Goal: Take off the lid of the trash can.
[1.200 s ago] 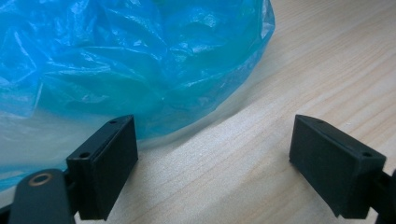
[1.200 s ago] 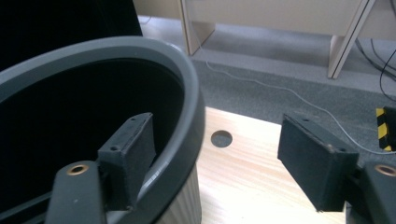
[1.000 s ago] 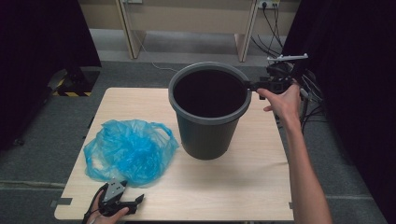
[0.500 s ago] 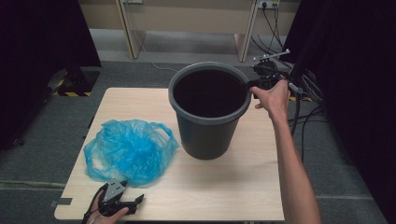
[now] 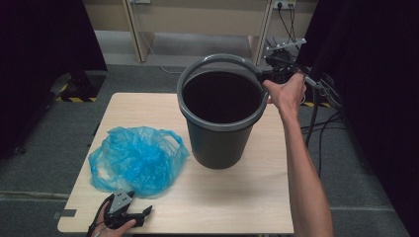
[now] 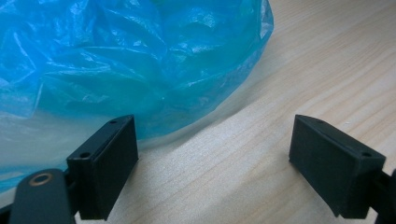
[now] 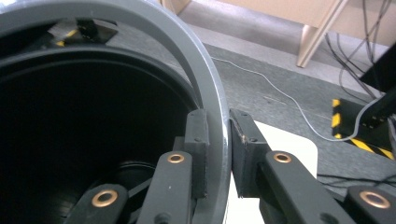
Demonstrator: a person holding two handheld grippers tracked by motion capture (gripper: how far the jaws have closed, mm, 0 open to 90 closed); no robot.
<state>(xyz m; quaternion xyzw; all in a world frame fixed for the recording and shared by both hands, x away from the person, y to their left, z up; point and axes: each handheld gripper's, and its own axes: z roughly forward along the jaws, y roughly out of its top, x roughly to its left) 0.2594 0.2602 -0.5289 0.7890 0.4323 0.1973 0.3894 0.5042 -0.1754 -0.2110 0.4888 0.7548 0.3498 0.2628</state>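
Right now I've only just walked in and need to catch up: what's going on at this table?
A person is working with two handheld grippers at a light wooden table. The right gripper has just closed on the loose grey ring at the rim of the dark grey plastic bin, lifting it at the far side. The left gripper rests open near the crumpled blue plastic bag.

Light wooden tabletop (image 5: 237,197) with rounded corners, standing on grey carpet floor (image 5: 49,148). On it, toward the far right, a dark grey bucket (image 5: 217,138), upright, with a hoop handle (image 5: 217,60) raised over the far rim. To the left and just beside it, a crumpled blue bag (image 5: 136,160); at the near left edge, the left claw (image 5: 143,213), resting just in front of the bag.
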